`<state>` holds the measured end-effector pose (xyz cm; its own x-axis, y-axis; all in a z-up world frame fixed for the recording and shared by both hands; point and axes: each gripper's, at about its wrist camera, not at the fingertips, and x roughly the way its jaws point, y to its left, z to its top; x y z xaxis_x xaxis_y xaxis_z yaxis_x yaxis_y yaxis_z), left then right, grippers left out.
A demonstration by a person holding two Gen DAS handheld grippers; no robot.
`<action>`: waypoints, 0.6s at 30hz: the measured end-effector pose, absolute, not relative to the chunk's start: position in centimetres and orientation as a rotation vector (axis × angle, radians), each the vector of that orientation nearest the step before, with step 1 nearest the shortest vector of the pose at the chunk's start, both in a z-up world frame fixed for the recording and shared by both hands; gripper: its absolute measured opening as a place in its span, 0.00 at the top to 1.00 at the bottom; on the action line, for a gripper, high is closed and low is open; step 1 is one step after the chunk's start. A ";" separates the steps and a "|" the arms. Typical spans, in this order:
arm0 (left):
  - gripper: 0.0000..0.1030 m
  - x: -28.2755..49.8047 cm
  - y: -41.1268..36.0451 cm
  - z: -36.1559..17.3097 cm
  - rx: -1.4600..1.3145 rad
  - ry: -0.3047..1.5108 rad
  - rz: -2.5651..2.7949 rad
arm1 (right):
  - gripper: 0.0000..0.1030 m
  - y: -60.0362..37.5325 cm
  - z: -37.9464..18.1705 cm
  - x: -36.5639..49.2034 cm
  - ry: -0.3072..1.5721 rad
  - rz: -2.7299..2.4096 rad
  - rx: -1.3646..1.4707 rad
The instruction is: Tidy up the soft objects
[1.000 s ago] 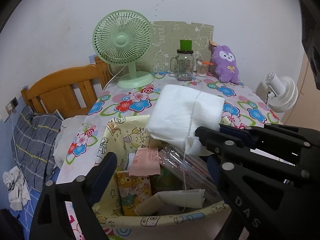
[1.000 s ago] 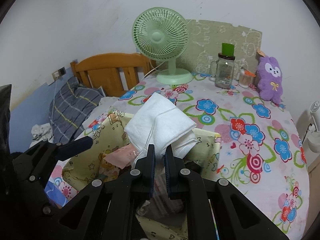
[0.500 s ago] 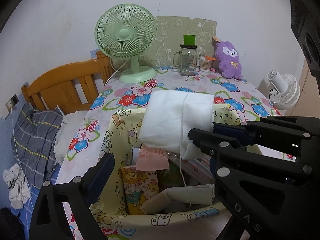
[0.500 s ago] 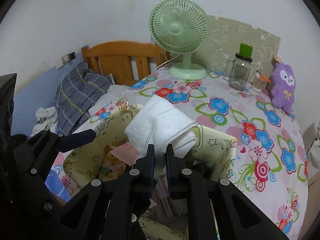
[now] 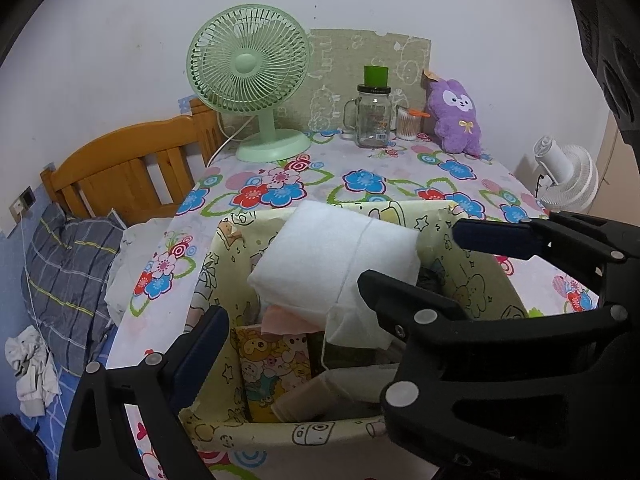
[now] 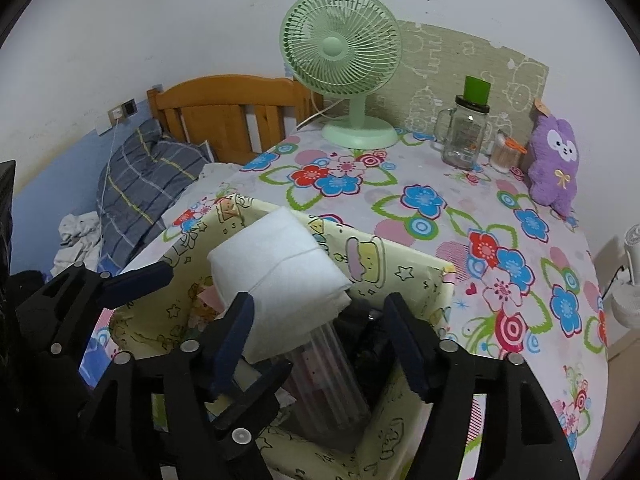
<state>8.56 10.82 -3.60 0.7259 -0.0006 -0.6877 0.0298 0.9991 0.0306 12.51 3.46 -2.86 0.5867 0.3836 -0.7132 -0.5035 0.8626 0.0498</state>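
One folded white cloth [image 6: 276, 264], plump and seamed, atop yellow bin [image 6: 408, 268]; both tongs apart, right [image 6: 320, 320] just opened.

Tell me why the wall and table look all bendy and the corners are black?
Left wrist view: the fisheye lens bows the table edge and blacks out the corners; the green fan stays sharp. Right wrist view: same curving, even soft light, no glare.

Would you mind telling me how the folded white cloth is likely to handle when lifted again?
The cloth is probably floppy: a corner droops. It looks light, resting atop the bin contents. It may unfold if pinched by one layer.
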 end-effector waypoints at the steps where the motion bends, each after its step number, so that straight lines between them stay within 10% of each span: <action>1: 0.05 8.5 10.7 -3.5 0.040 0.756 -0.017 | 0.27 3.3 -2.8 12.4 0.787 0.511 -0.163; 18: 0.00 7.2 7.9 -0.5 0.041 0.672 -0.020 | 0.06 -1.4 -0.1 10.6 0.685 0.352 -0.079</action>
